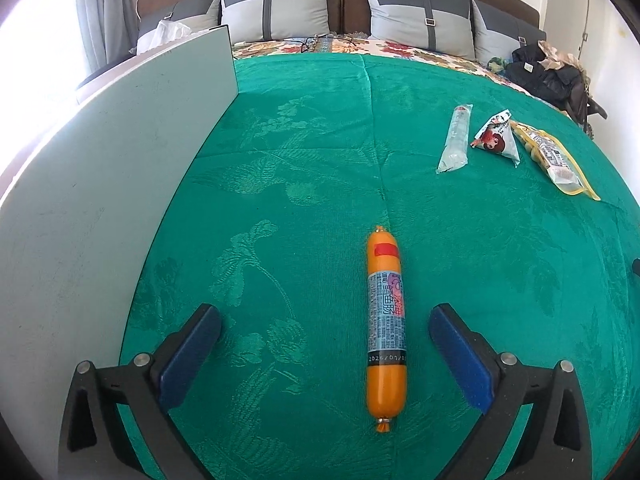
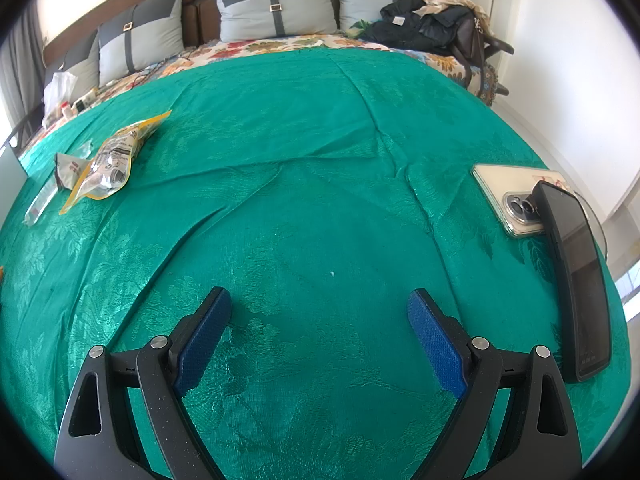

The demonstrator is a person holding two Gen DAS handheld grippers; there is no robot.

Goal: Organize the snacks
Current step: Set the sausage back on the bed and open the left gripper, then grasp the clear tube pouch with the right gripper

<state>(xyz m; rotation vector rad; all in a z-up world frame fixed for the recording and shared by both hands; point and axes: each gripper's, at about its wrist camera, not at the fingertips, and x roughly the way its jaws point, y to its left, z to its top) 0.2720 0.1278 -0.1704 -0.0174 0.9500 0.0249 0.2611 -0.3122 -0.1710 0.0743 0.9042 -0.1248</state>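
An orange sausage stick (image 1: 386, 328) lies lengthwise on the green bedspread (image 1: 300, 152), between the open jaws of my left gripper (image 1: 324, 322), nearer the right finger and touching neither. Farther right lie a clear tube packet (image 1: 454, 139), a triangular cartoon packet (image 1: 497, 136) and a yellow-edged bag (image 1: 554, 154). In the right wrist view my right gripper (image 2: 320, 304) is open and empty over bare bedspread (image 2: 320, 140). The yellow-edged bag (image 2: 110, 158), the triangular packet (image 2: 70, 170) and the clear tube packet (image 2: 40, 202) lie far left.
A pale flat-sided box or board (image 1: 100, 200) stands along the left. Two phones, one clear-cased (image 2: 510, 196) and one black (image 2: 576, 284), lie at the right edge of the bed. Pillows (image 2: 276, 8) and dark clothes (image 2: 428, 20) are at the head.
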